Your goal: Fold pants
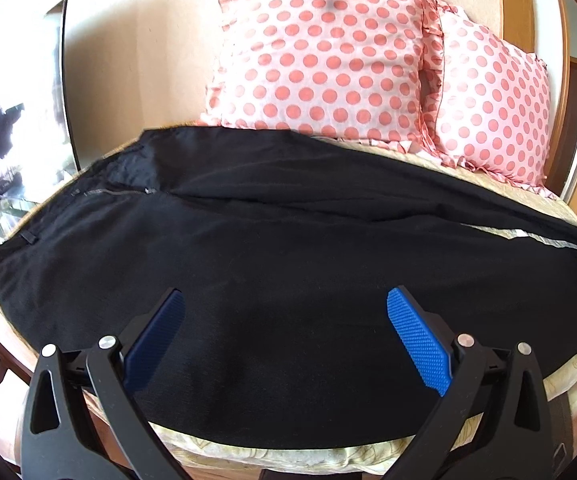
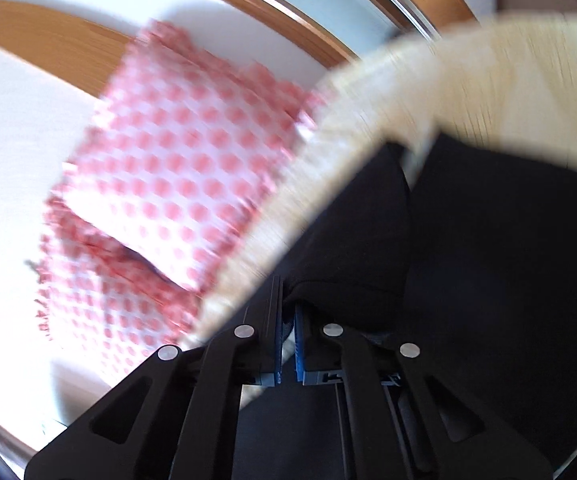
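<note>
left wrist view: left tongs [image 1: 286, 300] gape, released, over flat black pants [image 1: 288, 248]; right tongs [image 2: 288, 304] clench a soft pants hem.

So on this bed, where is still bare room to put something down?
Little. The black pants cover most of the bed. Free: a thin sheet strip along the near edge, below the open left gripper, and a small patch between the pants and the polka-dot pillows. The right gripper pinches the pants.

No readable text, label, brand, number or sign appears in either view, neither on the black fabric pants [image 1: 288, 280] nor on the pink polka-dot frilled pillows [image 1: 320, 52].
</note>
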A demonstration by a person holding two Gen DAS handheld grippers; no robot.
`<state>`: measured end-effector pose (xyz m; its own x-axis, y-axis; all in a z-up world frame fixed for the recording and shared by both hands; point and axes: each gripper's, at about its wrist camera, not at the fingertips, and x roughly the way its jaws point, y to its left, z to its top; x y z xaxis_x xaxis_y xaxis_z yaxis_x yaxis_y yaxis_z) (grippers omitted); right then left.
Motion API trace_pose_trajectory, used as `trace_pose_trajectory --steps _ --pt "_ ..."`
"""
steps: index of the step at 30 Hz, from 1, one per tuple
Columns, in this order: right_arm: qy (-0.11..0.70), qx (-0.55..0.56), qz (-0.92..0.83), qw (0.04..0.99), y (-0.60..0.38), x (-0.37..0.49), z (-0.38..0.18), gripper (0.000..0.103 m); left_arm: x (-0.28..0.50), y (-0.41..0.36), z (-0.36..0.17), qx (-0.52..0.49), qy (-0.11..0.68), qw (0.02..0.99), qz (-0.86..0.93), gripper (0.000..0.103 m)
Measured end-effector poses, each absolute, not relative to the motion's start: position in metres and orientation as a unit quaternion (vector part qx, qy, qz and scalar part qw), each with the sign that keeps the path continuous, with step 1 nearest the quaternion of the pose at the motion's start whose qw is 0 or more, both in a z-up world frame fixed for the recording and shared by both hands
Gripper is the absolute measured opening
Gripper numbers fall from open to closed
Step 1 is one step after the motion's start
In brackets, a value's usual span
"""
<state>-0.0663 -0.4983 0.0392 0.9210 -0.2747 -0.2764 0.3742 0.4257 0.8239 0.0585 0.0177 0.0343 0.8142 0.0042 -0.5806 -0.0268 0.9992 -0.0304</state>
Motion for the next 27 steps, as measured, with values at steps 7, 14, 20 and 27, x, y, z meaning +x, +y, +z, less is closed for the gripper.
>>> trace_pose_trajectory --steps 7,14,20,27 --pt "0.039 0.458 -0.236 0.856 -0.482 -0.129 0.034 0.005 0.064 0.024 0.040 -0.043 0.312 0.949 0.000 0.101" --pt "0.111 0.502 -0.235 0.825 -0.486 -0.125 -0.016 0.005 0.091 0.038 0.057 -0.050 0.307 0.950 0.026 0.101" --pt "0.141 0.528 -0.229 0.805 -0.486 -0.125 -0.012 0.030 0.106 0.053 0.072 -0.053 0.271 0.959 0.066 0.101" --pt "0.131 0.530 -0.236 0.804 -0.489 -0.124 -0.005 0.052 0.115 0.050 0.068 0.004 0.286 0.954 0.089 0.101"
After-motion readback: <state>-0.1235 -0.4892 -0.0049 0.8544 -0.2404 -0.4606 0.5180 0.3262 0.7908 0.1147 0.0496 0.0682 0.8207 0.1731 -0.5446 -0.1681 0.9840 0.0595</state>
